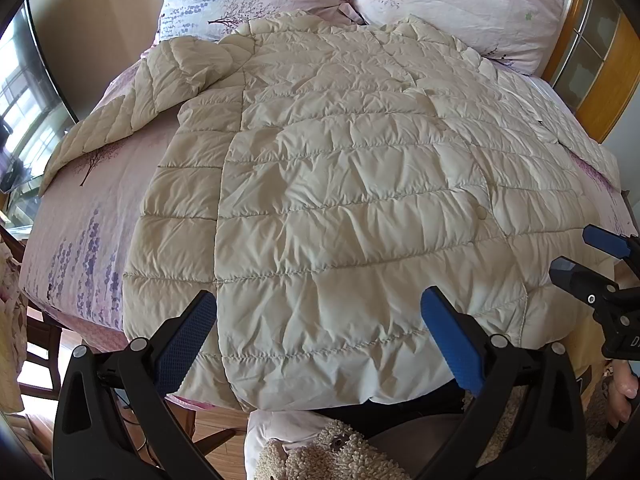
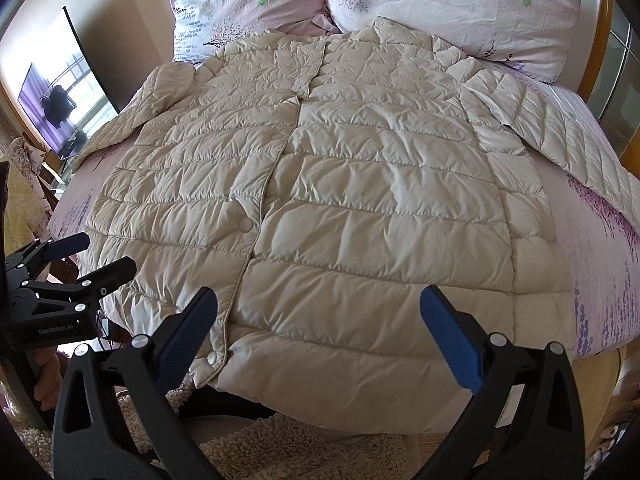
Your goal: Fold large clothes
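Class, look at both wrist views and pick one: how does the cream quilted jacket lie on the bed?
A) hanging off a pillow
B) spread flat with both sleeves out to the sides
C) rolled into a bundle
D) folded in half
B: the jacket lies flat, front closed, with a left sleeve and a right sleeve angled outward; neither the left gripper nor the right gripper holds it.
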A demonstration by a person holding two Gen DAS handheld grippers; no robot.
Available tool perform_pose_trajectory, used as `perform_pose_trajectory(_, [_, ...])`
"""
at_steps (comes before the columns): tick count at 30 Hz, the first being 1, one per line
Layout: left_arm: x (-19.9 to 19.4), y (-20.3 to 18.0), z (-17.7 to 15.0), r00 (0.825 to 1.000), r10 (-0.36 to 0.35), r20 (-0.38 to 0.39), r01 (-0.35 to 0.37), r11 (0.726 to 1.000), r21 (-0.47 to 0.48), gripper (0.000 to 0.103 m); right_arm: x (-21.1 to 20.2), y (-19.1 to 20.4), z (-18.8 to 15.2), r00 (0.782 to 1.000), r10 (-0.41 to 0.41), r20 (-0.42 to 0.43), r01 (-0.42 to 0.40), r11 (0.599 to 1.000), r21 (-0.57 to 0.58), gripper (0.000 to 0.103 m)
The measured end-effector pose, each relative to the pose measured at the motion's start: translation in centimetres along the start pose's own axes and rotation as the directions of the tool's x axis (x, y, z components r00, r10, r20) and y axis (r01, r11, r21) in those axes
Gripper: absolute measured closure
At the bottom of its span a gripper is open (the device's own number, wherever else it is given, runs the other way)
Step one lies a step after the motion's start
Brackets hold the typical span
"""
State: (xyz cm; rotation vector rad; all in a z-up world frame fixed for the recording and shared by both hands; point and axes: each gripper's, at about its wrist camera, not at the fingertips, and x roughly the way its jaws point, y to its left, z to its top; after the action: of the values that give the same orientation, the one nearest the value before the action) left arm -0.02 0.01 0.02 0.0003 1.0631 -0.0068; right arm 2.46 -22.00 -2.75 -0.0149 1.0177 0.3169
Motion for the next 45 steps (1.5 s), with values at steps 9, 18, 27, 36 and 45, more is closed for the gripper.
perform_pose_trajectory(9, [0.0,0.0,0.0,1.0,-0.001,-0.001,0.001,1.0,0.0,0.001,0.05,0.0,-0.01,1.0,-0.002,-0.001,0.002,1.0,0.001,0.002])
perform_pose_trajectory(18, [0.0,0.01,0.0,1.0,-0.002,-0.001,0.002,1.0,-0.001,0.001,0.09,0.02,-0.03,1.0,-0.001,-0.001,0.001,1.0,0.001,0.002])
perform_pose_trajectory(27, [0.0,0.01,-0.01,1.0,-0.002,-0.001,0.002,1.0,-0.002,0.001,-0.02,0.06,-0.05,1.0,-0.001,-0.001,0.001,1.0,0.002,0.002])
perform_pose_trajectory(36, [0.0,0.01,0.0,1.0,-0.002,-0.001,0.002,1.0,-0.002,0.001,0.33,0.01,-0.04,1.0,0.004,-0.006,-0.004,1.0,0.01,0.002])
perform_pose_trajectory(45, [0.0,0.02,0.0,1.0,-0.003,-0.002,0.003,1.0,-0.002,0.001,0.37,-0.02,-0.09,1.0,0.006,-0.006,-0.006,1.0,0.013,0.002])
